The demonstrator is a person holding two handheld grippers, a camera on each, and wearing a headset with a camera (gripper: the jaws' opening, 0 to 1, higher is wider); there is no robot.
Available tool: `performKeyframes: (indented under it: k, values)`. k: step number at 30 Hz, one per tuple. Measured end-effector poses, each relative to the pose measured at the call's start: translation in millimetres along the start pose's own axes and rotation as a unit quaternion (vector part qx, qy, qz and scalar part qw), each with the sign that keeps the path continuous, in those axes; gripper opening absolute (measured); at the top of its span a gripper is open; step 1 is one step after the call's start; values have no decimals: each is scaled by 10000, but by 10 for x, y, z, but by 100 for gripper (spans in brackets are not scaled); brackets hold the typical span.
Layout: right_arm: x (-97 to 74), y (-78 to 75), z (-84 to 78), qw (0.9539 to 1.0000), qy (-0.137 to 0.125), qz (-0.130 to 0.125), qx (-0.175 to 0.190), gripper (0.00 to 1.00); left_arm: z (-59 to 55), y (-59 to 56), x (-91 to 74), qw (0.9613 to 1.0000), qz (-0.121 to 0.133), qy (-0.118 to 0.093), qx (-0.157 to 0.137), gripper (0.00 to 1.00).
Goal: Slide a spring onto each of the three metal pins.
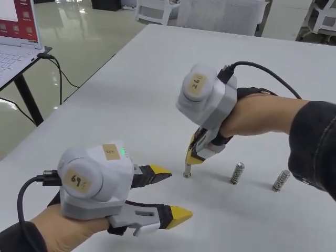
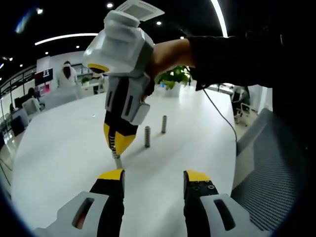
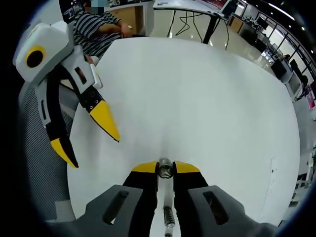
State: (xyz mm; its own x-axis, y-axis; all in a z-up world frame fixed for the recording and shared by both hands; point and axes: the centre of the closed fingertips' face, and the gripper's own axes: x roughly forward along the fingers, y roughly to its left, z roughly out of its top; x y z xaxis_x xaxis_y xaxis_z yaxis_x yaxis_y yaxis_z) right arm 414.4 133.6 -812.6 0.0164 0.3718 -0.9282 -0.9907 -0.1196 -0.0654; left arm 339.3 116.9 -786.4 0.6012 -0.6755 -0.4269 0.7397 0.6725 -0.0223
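Right gripper [image 1: 192,158], clamped on a coiled steel spring [image 3: 166,169], hovers over the short bare metal pin [image 1: 187,171]; keep it plumb and centred (2 other pins [image 1: 237,173] look sprung); left gripper [image 1: 172,192] gapes

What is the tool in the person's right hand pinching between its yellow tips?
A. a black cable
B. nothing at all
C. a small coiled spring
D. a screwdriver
C: the right gripper view shows a coiled metal spring clamped between the yellow tips of the right tool, which holds it just above a pin on the white table.
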Motion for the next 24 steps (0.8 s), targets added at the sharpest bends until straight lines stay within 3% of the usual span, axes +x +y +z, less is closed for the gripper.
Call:
performKeyframes:
  k: [16,24]
  values:
    - [225,0,-94,9998,152,88,74,8,-5,7,2,10000,1,-1,-19,42]
    - [250,-3,-217,9992,332,138,181,8,-4,4,10,10000,-8,-2,-18,42]
